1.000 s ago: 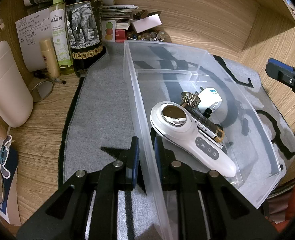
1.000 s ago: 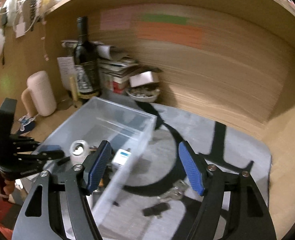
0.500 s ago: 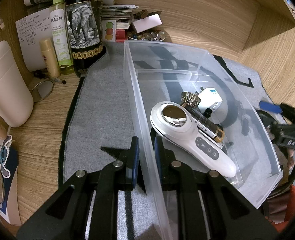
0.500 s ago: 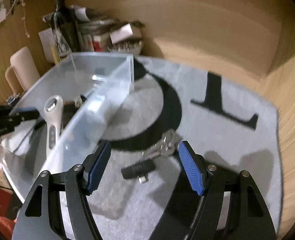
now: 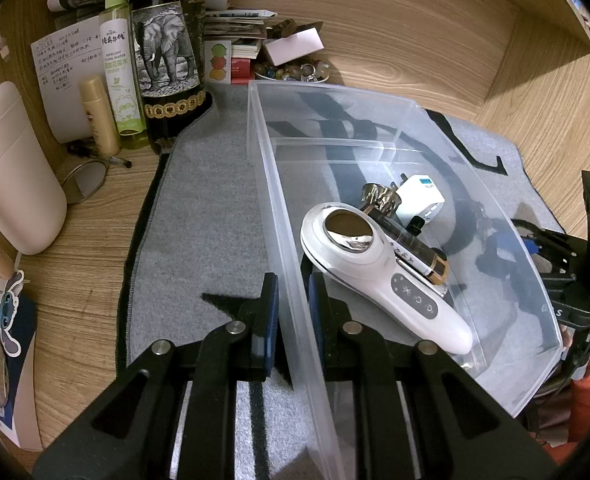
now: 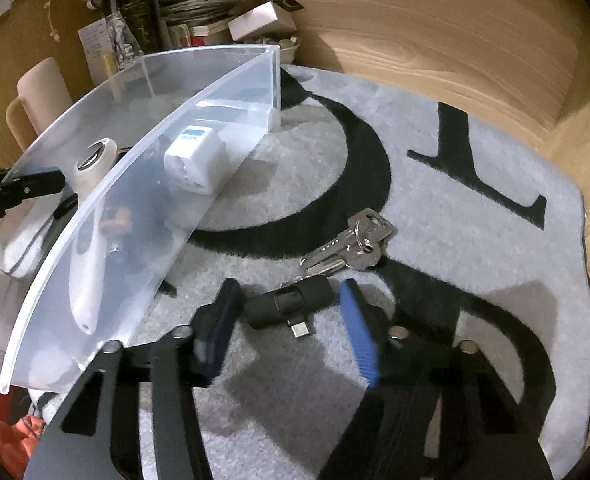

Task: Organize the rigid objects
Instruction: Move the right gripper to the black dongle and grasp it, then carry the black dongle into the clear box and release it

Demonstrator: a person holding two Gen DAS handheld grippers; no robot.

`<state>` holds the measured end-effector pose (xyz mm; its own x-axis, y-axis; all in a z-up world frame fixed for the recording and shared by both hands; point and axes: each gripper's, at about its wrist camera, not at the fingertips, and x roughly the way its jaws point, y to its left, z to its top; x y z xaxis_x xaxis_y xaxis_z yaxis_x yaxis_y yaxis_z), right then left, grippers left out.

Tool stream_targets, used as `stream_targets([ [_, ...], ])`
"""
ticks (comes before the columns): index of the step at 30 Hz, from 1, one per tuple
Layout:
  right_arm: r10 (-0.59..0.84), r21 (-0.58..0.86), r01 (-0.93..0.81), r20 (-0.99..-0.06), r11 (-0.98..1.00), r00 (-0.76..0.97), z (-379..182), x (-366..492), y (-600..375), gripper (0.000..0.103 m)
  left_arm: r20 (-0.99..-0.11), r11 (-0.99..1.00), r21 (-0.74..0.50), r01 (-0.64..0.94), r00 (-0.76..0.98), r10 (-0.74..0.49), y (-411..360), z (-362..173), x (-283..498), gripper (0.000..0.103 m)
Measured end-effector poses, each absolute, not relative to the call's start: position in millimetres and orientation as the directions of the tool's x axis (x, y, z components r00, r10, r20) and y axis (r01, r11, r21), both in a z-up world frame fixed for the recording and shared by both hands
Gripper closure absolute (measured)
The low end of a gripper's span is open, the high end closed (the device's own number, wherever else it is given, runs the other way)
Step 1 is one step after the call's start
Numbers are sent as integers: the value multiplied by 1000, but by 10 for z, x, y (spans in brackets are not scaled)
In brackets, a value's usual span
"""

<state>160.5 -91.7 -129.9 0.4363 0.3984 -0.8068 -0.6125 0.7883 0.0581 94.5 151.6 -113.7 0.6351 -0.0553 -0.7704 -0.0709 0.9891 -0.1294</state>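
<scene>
A clear plastic bin (image 5: 375,120) stands on a grey mat. It holds a white handheld device (image 5: 383,268), a white plug adapter (image 5: 421,198) and a dark bottle (image 5: 415,250). My left gripper (image 5: 293,292) is shut on the bin's left wall. My right gripper (image 6: 287,312) is open, low over the mat, with a black USB-C adapter (image 6: 291,304) between its fingers. A bunch of keys (image 6: 347,246) lies just beyond it. The bin (image 6: 95,184) is to the left in the right wrist view.
At the back stand a wine bottle (image 5: 167,52), a spray bottle (image 5: 121,68), a small tube (image 5: 99,114), notes, books and a dish of trinkets (image 5: 291,70). A beige container (image 5: 11,172) is at the left. Wooden walls enclose the desk.
My right gripper has dropped from above the bin down to the mat and now straddles the black adapter. My left gripper and the bin have not moved.
</scene>
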Motion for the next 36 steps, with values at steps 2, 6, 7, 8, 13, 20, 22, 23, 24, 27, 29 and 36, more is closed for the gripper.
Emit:
stream_targets([
  [2, 393, 52, -606, -804, 794, 446, -1294, 1608, -918, 61, -770, 989, -130, -71, 635, -55, 1513, -1136, 947, 88],
  [6, 404, 56, -602, -790, 796, 462, -1239, 1608, -925, 61, -771, 989, -127, -71, 634, -54, 1512, -1137, 946, 88],
  [7, 407, 55, -603, -786, 796, 465, -1216, 1611, -926, 61, -771, 989, -127, -71, 635, -54, 1512, -1137, 946, 88],
  [8, 410, 54, -604, -782, 795, 470, -1193, 1611, -929, 61, -771, 989, -127, -71, 634, -53, 1513, -1137, 945, 88],
  [13, 424, 39, -607, -751, 794, 506, -1009, 1577, -919, 61, -771, 989, -127, -71, 634, -54, 1511, -1138, 945, 88],
  [20, 432, 12, -600, -704, 800, 563, -787, 1566, -910, 61, -771, 989, -127, -71, 635, -53, 1510, -1137, 945, 88],
  [22, 439, 11, -600, -692, 800, 573, -732, 1572, -901, 61, -771, 989, -126, -72, 635, -53, 1510, -1137, 945, 88],
  [23, 443, 10, -601, -686, 799, 578, -701, 1567, -896, 61, -771, 990, -126, -71, 635, -52, 1509, -1137, 945, 88],
  [24, 450, 10, -604, -676, 797, 583, -656, 1561, -887, 61, -771, 990, -125, -72, 635, -52, 1517, -1138, 942, 88],
  [27, 467, 10, -613, -657, 790, 592, -570, 1549, -846, 61, -771, 989, -126, -71, 635, -52, 1513, -1138, 944, 88],
  [29, 483, 11, -622, -642, 783, 596, -503, 1535, -800, 61, -771, 989, -126, -71, 635, -53, 1509, -1138, 945, 88],
  [36, 538, 4, -671, -601, 741, 591, -322, 1456, -578, 61, -771, 990, -125, -71, 635, -52, 1511, -1138, 944, 88],
])
